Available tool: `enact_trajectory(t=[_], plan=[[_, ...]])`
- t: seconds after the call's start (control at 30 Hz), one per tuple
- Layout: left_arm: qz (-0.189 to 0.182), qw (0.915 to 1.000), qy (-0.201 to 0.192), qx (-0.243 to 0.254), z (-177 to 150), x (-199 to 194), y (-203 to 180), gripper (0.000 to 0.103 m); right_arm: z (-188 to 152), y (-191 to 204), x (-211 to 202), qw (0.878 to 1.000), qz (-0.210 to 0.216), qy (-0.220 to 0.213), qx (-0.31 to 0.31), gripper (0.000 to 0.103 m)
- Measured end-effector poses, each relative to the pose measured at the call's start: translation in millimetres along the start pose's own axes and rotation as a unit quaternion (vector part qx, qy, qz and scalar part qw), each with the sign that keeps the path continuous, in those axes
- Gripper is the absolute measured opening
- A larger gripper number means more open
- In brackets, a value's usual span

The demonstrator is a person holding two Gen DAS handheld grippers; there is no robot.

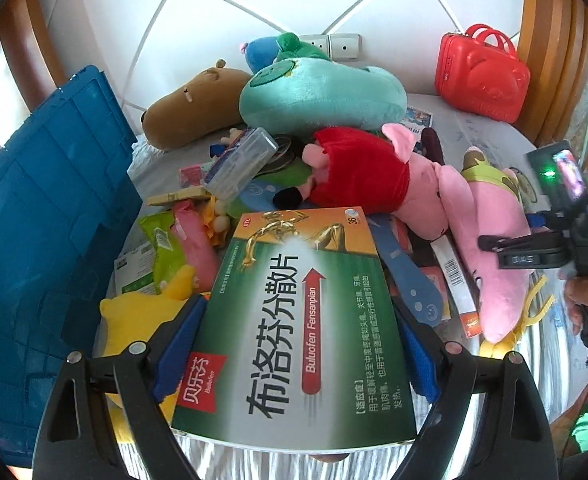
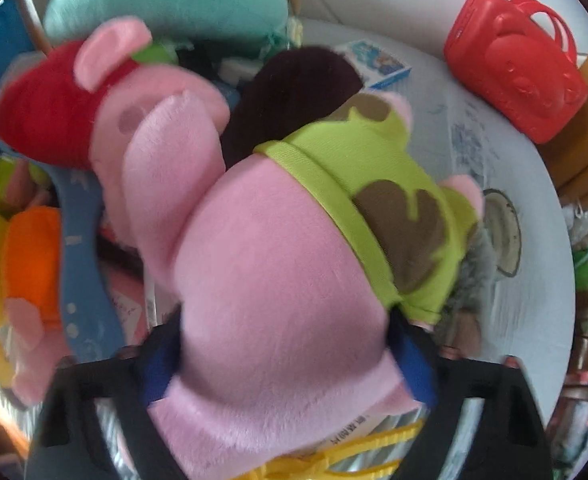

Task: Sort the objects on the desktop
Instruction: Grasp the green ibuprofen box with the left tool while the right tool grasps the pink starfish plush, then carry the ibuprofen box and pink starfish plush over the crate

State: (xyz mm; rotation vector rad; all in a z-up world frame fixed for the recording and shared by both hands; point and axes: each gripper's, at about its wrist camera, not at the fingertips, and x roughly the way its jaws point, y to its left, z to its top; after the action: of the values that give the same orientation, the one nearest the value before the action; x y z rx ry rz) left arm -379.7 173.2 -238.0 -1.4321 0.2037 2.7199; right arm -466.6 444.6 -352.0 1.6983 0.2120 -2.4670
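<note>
My left gripper (image 1: 294, 344) is shut on a green medicine box (image 1: 294, 320) with Chinese print, held flat above the pile. My right gripper (image 2: 286, 360) is shut on a pink plush pig in a lime-green shirt (image 2: 278, 272); the same pig (image 1: 490, 240) lies at the right in the left wrist view, with the right gripper (image 1: 542, 248) beside it. A second pink pig in a red dress (image 1: 370, 176) lies in the middle of the pile, also in the right wrist view (image 2: 94, 112).
A blue plastic crate (image 1: 50, 220) stands at the left. A red toy case (image 1: 482, 76) sits at the back right. A teal plush (image 1: 318, 96), a brown plush (image 1: 198, 108), a yellow plush (image 1: 142, 316), a clear case (image 1: 242, 164) and packets crowd the table.
</note>
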Motion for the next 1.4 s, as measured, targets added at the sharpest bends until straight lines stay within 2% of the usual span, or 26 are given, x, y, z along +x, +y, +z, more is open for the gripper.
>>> enact_trajectory(t=[0.07,0.23,0.53,0.87,1.13,1.4], plan=[[-0.007,0.9999,-0.008,0.000,1,-3,-1,0.088,-6,-7,-8,1.000,0.014,-0.010,0.002,0.067],[-0.022,0.9994,-0.025,0.002,5,-10,-2,0.088,-17,-23,-32,0.999,0.044,-0.022,0.024,0.058],[-0.054,0.9962,-0.066,0.017,16,-33,6,0.088,-27,-13,-103,0.997,0.038,-0.061,0.037,0.057],[-0.079,0.9899,-0.112,0.037,25,-75,44,0.088,-21,24,-183,0.991,0.007,-0.125,0.044,0.058],[-0.077,0.9871,-0.136,0.031,33,-104,73,0.088,-11,60,-220,0.987,0.004,-0.154,0.033,0.058],[-0.043,0.9860,-0.160,-0.023,40,-140,114,0.088,8,81,-247,0.982,0.030,-0.188,0.001,0.059]])
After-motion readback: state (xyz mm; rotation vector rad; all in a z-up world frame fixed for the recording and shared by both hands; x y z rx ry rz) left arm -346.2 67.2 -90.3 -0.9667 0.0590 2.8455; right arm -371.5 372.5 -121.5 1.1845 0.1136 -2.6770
